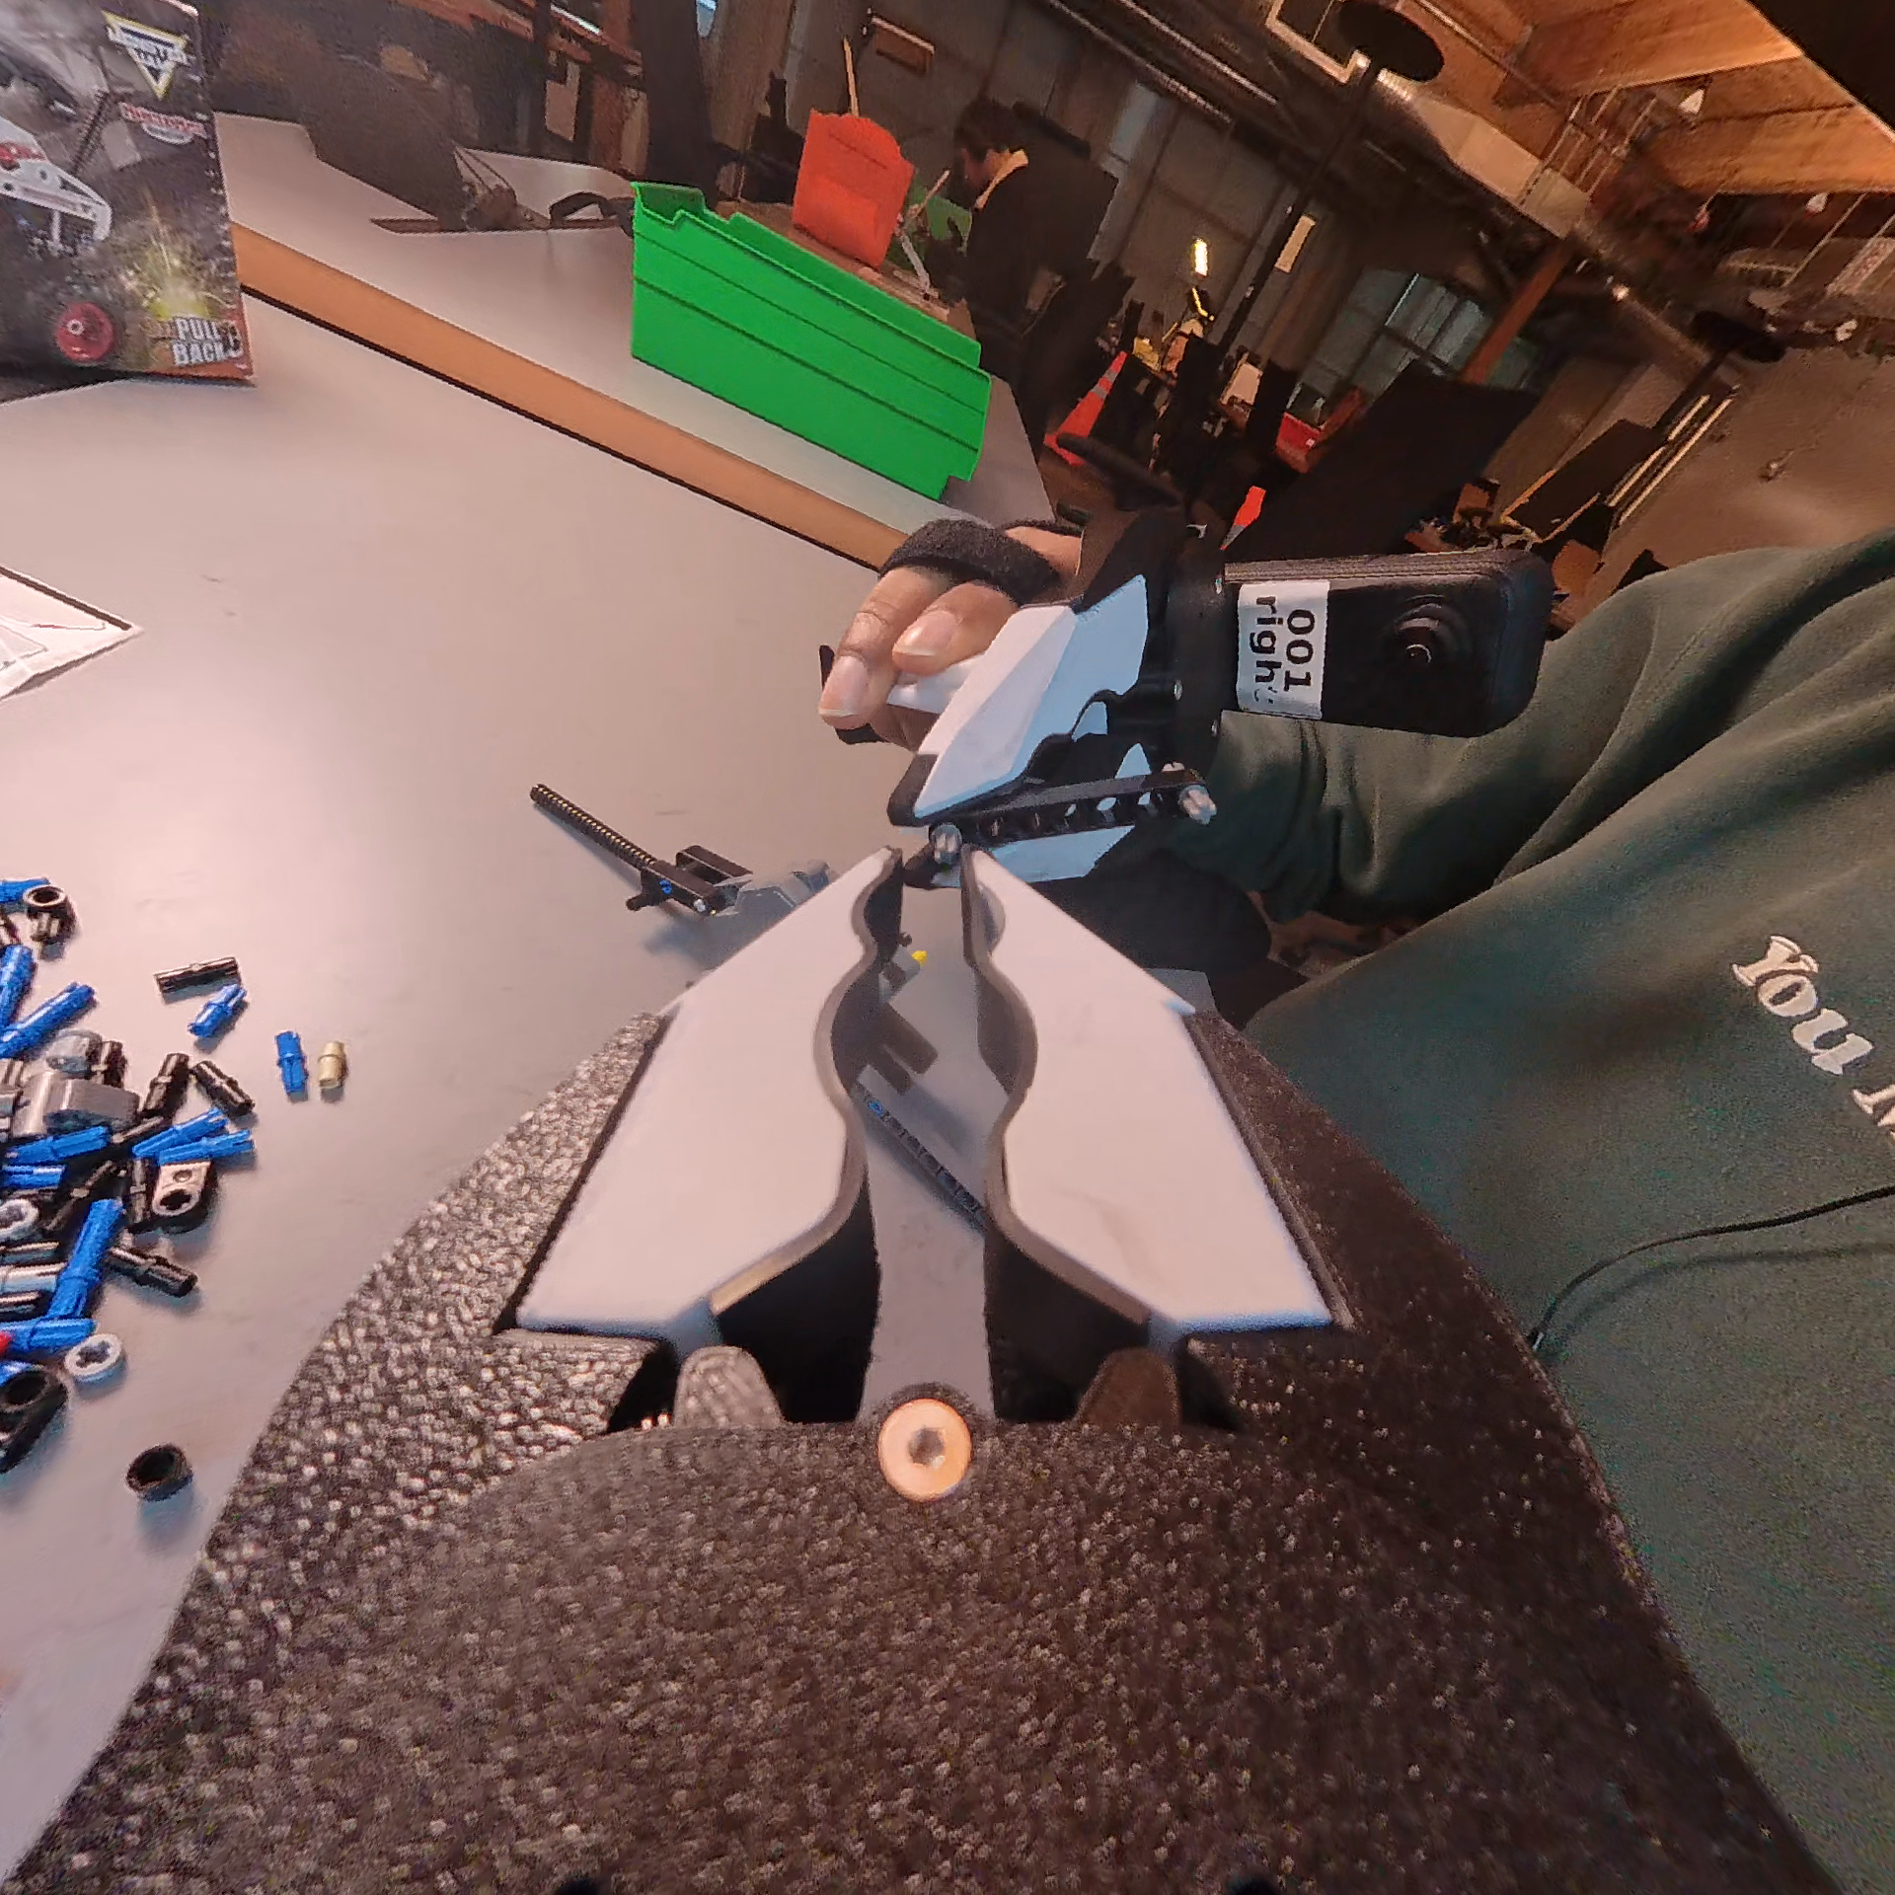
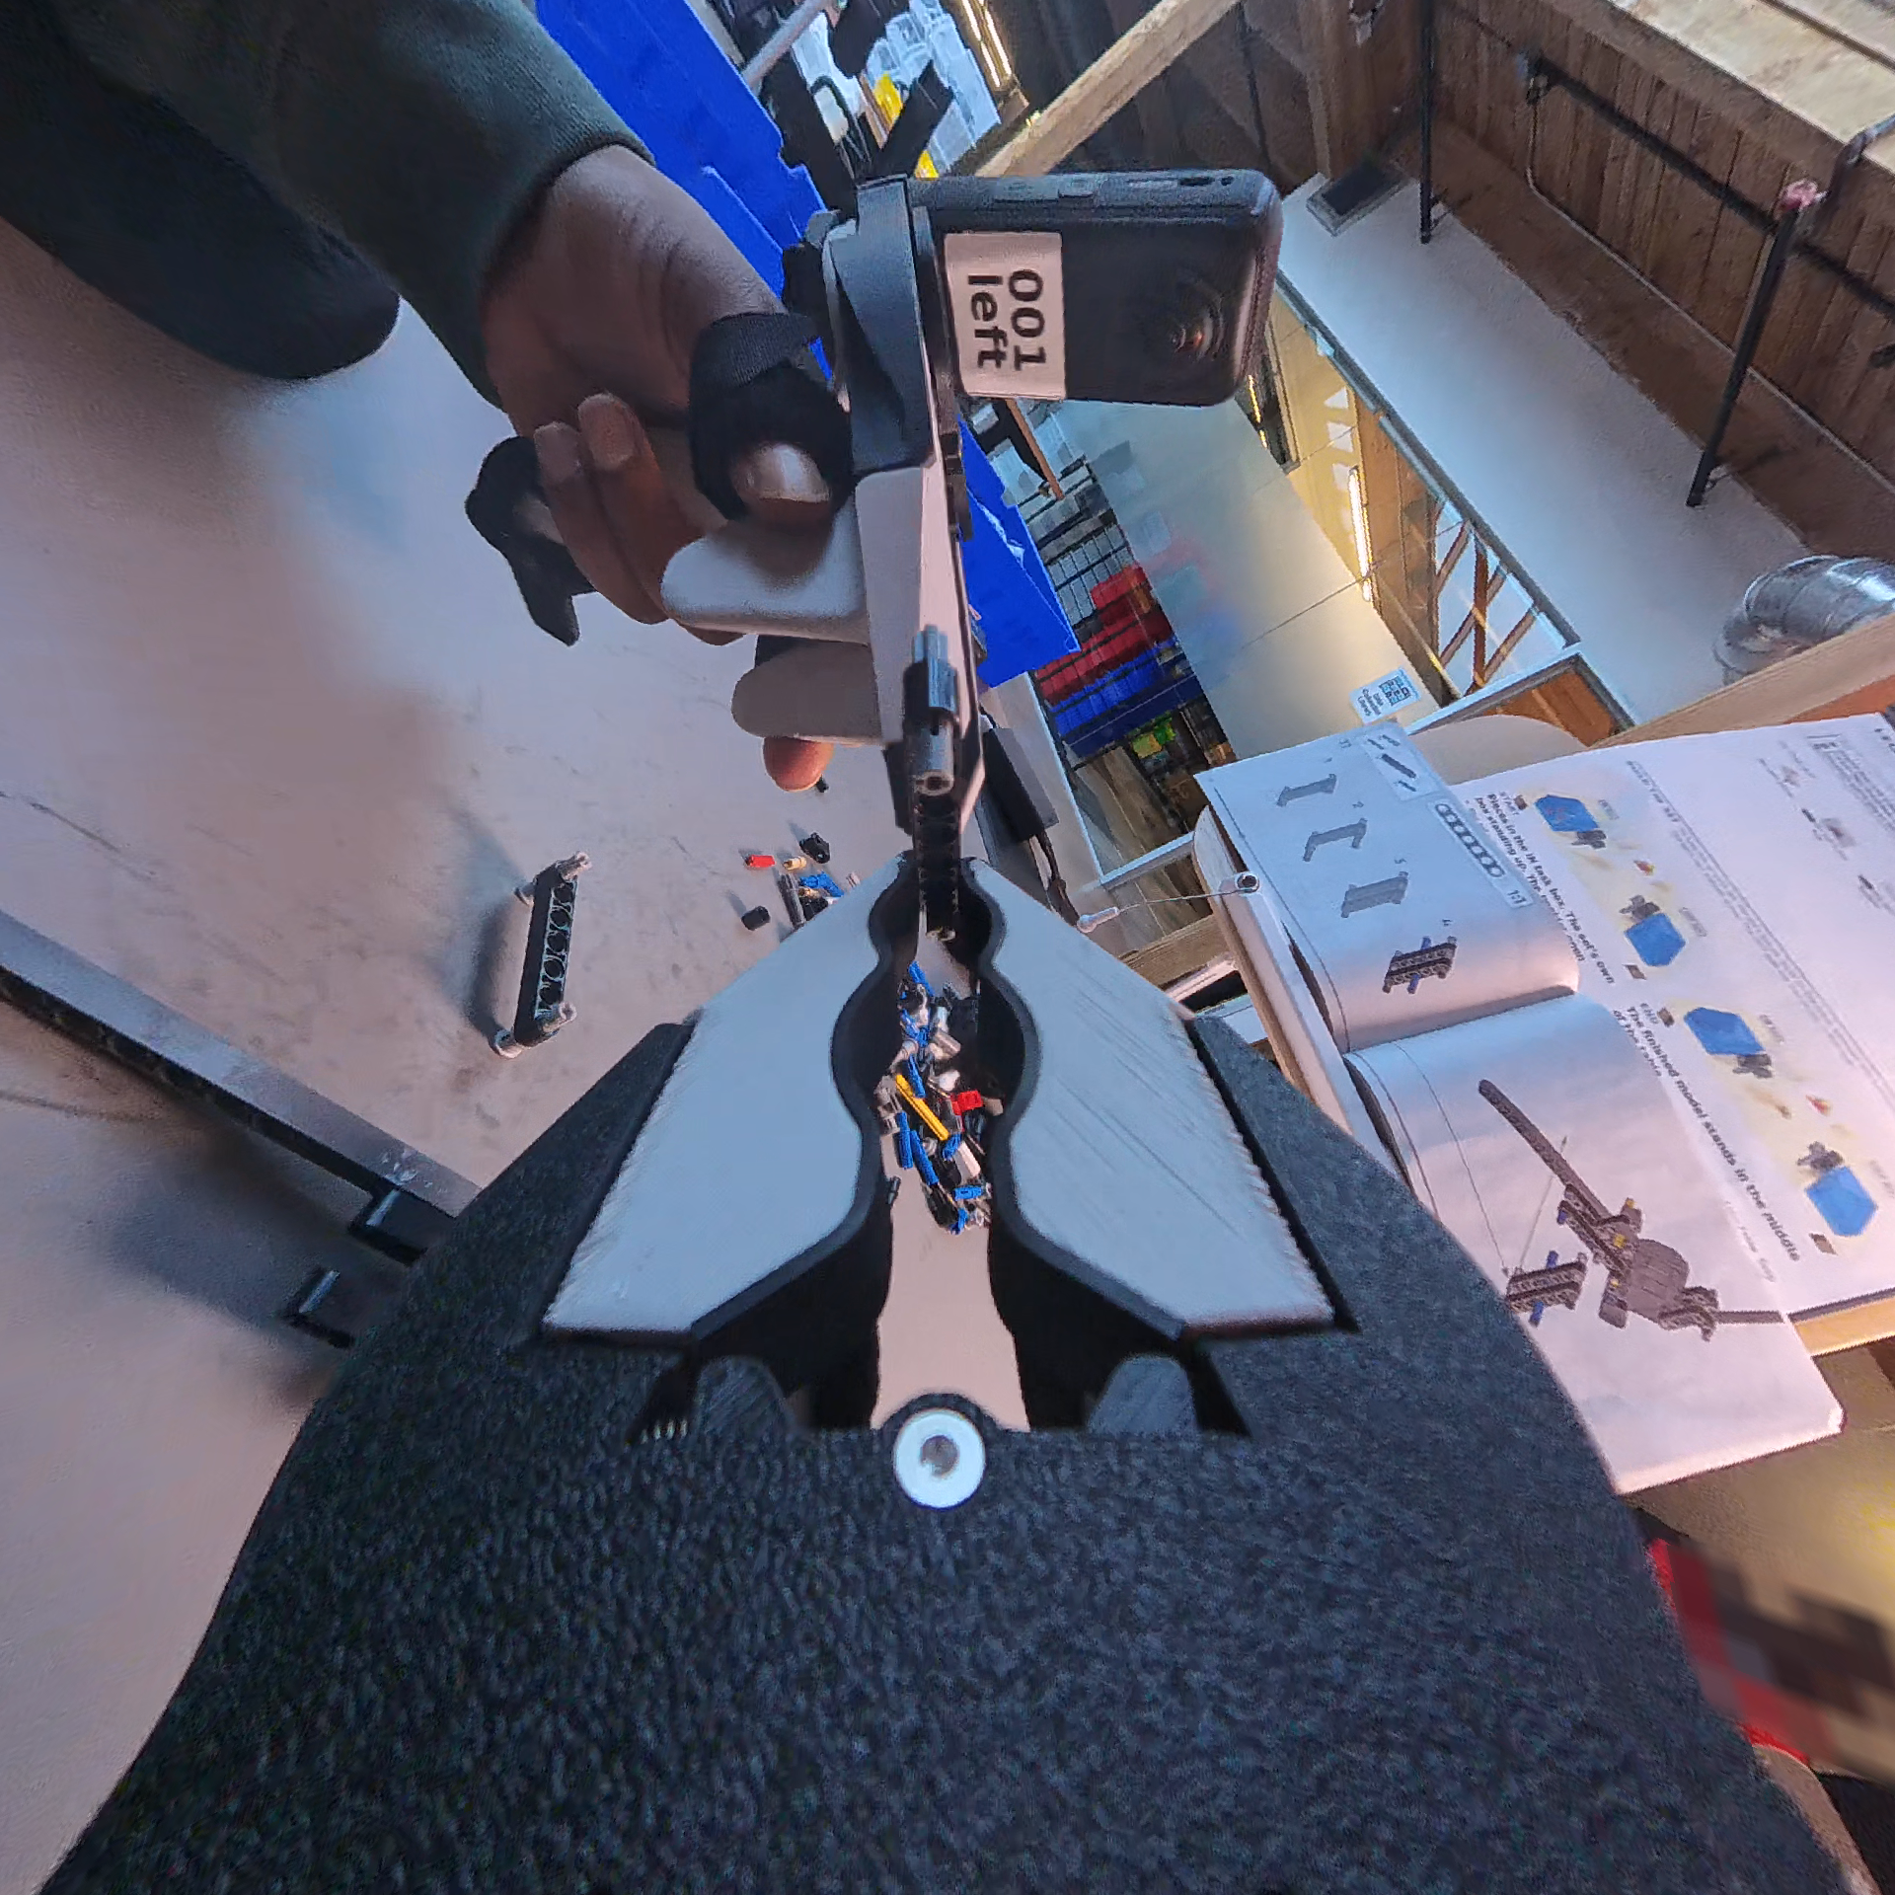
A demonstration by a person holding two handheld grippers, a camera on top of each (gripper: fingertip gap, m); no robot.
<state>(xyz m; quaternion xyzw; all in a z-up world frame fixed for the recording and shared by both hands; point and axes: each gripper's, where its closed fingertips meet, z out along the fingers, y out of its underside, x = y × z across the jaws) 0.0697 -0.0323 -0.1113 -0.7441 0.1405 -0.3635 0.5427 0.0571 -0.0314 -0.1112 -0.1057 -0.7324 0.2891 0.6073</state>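
On the grey counter [image 1: 359, 615] a heap of small blue and black pieces [image 1: 92, 1148] lies far left. My right gripper [image 2: 938, 882] clamps one end of a black holed beam [image 2: 935, 820]; my left gripper [image 1: 928, 856] pinches the other end.

Both tongs [image 1: 928, 872] [image 2: 938, 882] have pale grey wavy-edged fingers on pebbled black bodies; sleeves [image 1: 1538, 779] dark green.

A toy box [image 1: 113, 185] stands at the far end of the worktop [image 1: 431, 574], green bins [image 1: 800, 328] behind it. An open instruction booklet [image 2: 1600, 1025] lies beside blue crates [image 2: 697, 133].
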